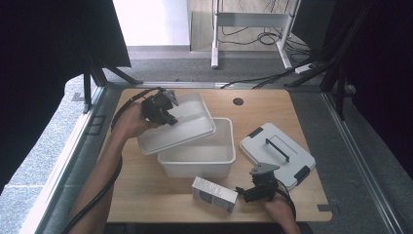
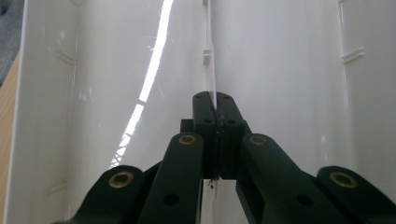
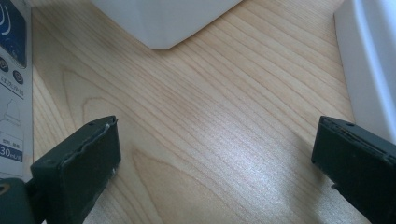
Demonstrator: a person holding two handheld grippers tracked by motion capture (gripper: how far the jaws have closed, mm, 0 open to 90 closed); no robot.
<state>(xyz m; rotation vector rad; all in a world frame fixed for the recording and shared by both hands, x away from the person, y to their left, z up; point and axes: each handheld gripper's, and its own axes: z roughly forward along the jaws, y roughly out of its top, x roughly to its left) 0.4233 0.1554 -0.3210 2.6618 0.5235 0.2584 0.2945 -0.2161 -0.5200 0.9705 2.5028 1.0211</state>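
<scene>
My left gripper (image 1: 170, 118) is at the back left, shut on the thin rim of a shallow white tray (image 1: 190, 127). The tray hangs tilted over the back left corner of an open white bin (image 1: 204, 165). In the left gripper view the jaws of this gripper (image 2: 214, 100) pinch the tray's edge (image 2: 208, 56), with glossy white plastic on both sides. My right gripper (image 1: 242, 192) is low at the table's front edge and open. Bare wood lies between its pads (image 3: 88, 154). It sits between a small carton (image 1: 214, 194) and the bin's lid (image 1: 276, 153).
The grey-white lid with a black handle lies flat at the right of the wooden table (image 1: 146, 195). In the right gripper view the carton (image 3: 11, 70) is at the left, the bin's corner (image 3: 159, 18) ahead and the lid's side (image 3: 369, 60) at the right. A cable hole (image 1: 237, 101) is at the back.
</scene>
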